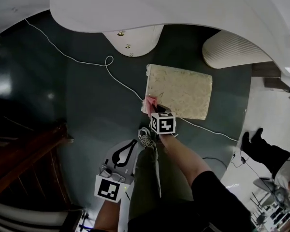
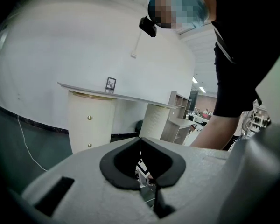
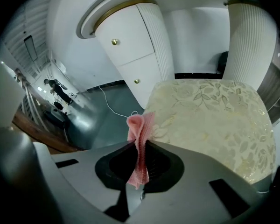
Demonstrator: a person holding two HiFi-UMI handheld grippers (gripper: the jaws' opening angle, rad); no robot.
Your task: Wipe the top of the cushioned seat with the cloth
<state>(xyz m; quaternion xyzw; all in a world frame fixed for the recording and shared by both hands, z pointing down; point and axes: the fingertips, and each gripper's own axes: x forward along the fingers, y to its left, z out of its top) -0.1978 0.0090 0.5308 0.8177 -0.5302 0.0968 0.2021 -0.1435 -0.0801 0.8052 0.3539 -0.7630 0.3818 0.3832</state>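
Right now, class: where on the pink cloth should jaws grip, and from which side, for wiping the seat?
Probably its bunched fold, coming from the near corner, as the right gripper does: the cloth is thin there, its free end reaching the cushioned seat.

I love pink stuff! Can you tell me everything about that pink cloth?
The pink cloth is a small piece of soft, ribbed fabric, folded and bunched up. The right gripper has its jaws shut on the middle of it. A curled loop sticks up above the jaws, and a short tail hangs below them. It is held at the near left edge of the cushioned seat. It is hard to tell whether it touches the seat yet.
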